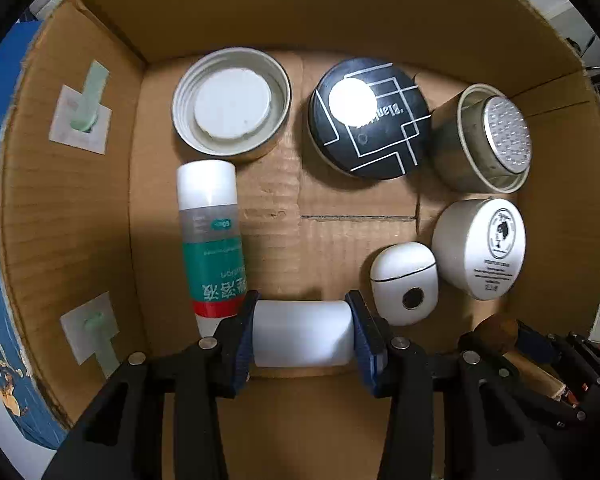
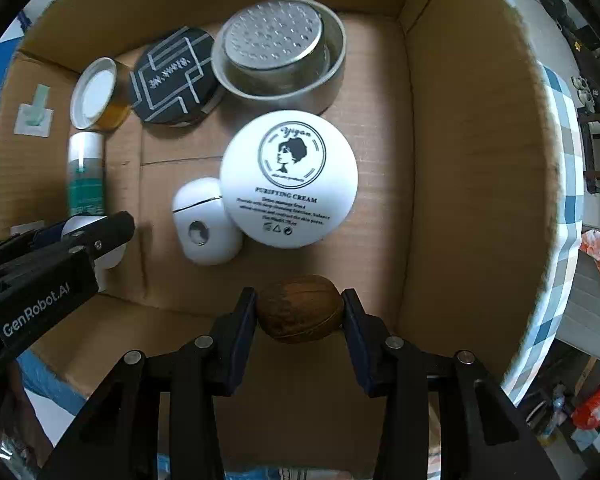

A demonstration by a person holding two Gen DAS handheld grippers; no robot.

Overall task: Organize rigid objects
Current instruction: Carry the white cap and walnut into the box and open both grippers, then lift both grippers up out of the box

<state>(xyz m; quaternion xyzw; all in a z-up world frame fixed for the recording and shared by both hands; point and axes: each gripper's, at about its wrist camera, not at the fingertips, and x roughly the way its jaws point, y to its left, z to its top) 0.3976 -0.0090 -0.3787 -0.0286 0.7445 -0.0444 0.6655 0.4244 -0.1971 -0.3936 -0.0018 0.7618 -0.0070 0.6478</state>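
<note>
At the far left of your cardboard box (image 1: pixel 80 208), two green hooks (image 1: pixel 86 100) are stuck to the side wall. Just inside it, a green-labelled bottle (image 1: pixel 210 236) lies on its side on the floor, with an upturned metal lid (image 1: pixel 231 103) beyond it. Your left gripper (image 1: pixel 303 334) pinches a white cylinder (image 1: pixel 303 334) across its ends, low over the near floor, just beside the base of that bottle. Further right along the back wall sit a black round tin (image 1: pixel 370 120) with white line markings and a grey tin (image 1: pixel 482 140) holding a perforated metal disc. In front of them, a small white case (image 1: pixel 406 288) touches the white cream jar (image 2: pixel 289 178) (labelled "PURIFYING CREAM"). Your right gripper (image 2: pixel 300 309) clamps a brown wooden oval (image 2: pixel 300 309) between its fingers, over the near right part of the floor, close to the jar but apart from it.
</note>
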